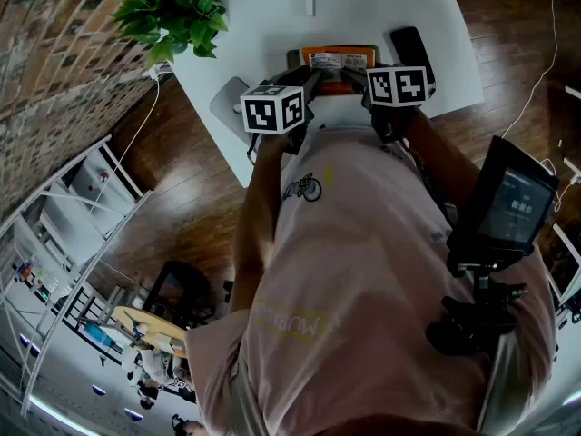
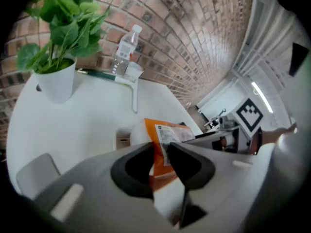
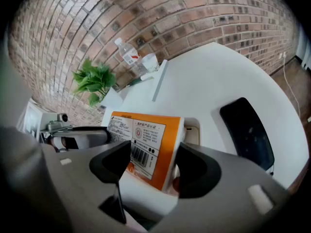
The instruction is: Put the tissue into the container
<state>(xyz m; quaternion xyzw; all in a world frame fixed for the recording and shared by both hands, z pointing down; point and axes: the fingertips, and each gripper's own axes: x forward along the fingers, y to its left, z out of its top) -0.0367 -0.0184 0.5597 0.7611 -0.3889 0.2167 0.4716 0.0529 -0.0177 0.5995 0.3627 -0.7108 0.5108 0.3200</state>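
Both grippers met over the near edge of the white table (image 1: pixel 427 7), and between them sat the orange tissue pack (image 1: pixel 338 60) – its printed label facing up, barcode toward the person.

The left gripper (image 2: pixel 163 147) had its jaws drawn close together on a thin edge of the pack; the orange wrapper filled the narrow gap between the dark pads, and the white lower part of the pack hung beneath them. The right gripper (image 3: pixel 154 152) stood much wider, its jaws spanning the pack's full width, with a pad against each side. So the pack was gripped from both ends at once.

Just behind the pack, and largely hidden by it, lay the container (image 3: pixel 197 130) – a pale, rounded thing with a beige inside. The pack was not in it; whether the two touched could not be told.

Farther back on the table stood a potted plant (image 2: pixel 58 57) in a white pot. A water bottle (image 2: pixel 125 50) stood against the brick wall (image 3: pixel 146 18). A flat black object (image 3: pixel 245 130) lay to the right of the pack, near the table's edge, and a grey flat piece (image 2: pixel 36 171) lay to the left.
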